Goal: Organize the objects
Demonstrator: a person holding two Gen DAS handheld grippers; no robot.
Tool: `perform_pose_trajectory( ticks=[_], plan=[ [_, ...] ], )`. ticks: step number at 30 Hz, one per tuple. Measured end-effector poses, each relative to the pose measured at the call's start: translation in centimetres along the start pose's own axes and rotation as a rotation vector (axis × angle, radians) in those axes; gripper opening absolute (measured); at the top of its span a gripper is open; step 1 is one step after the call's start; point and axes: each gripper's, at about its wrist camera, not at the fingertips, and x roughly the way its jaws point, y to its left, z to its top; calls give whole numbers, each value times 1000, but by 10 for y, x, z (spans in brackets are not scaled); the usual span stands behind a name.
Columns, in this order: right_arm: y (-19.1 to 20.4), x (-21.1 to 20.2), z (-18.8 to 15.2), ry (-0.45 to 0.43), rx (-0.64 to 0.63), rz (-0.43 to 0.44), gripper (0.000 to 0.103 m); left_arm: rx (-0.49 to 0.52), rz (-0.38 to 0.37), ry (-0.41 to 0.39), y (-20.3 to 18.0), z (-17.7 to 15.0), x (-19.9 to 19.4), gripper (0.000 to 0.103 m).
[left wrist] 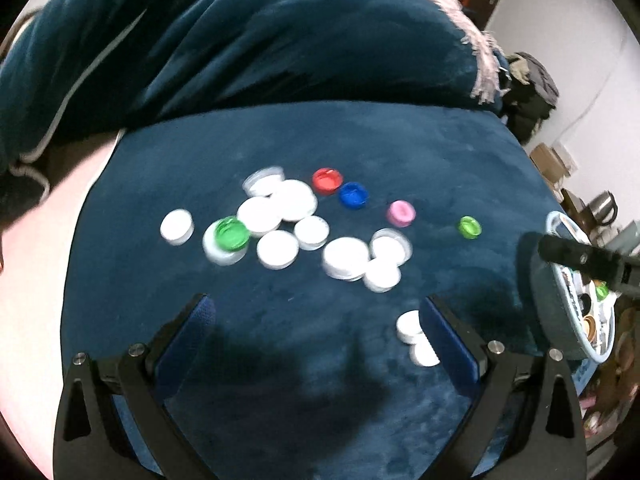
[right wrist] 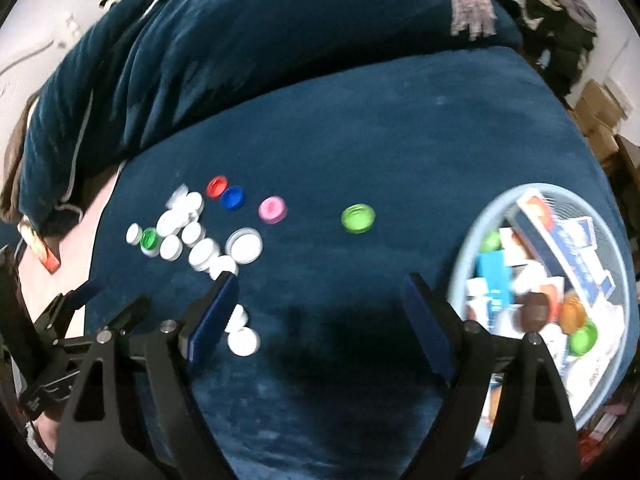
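Several bottle caps lie on a dark blue velvet cushion (left wrist: 360,140): white caps (left wrist: 292,200), a dark green cap (left wrist: 231,233), a red cap (left wrist: 327,180), a blue cap (left wrist: 353,195), a pink cap (left wrist: 401,213) and a lime cap (left wrist: 469,227). My left gripper (left wrist: 316,312) is open and empty, hovering just before the caps. My right gripper (right wrist: 320,292) is open and empty; the lime cap (right wrist: 358,218) lies ahead of it, and the white caps (right wrist: 202,254) are to its left. Two white caps (right wrist: 243,340) lie by its left finger.
A light blue round basket (right wrist: 460,268) with boxes, caps and small items sits at the cushion's right edge. A dark blue blanket (right wrist: 240,40) is heaped behind the cushion. Cardboard boxes (right wrist: 600,116) and dark clothes (right wrist: 560,20) lie at the far right.
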Motion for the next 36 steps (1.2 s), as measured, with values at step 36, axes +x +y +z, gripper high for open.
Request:
perform_pose_trajectory(
  ticks=[36],
  plan=[
    [50, 65, -86, 60, -77, -60, 82, 60, 185, 1, 19, -69, 53, 103]
  ],
)
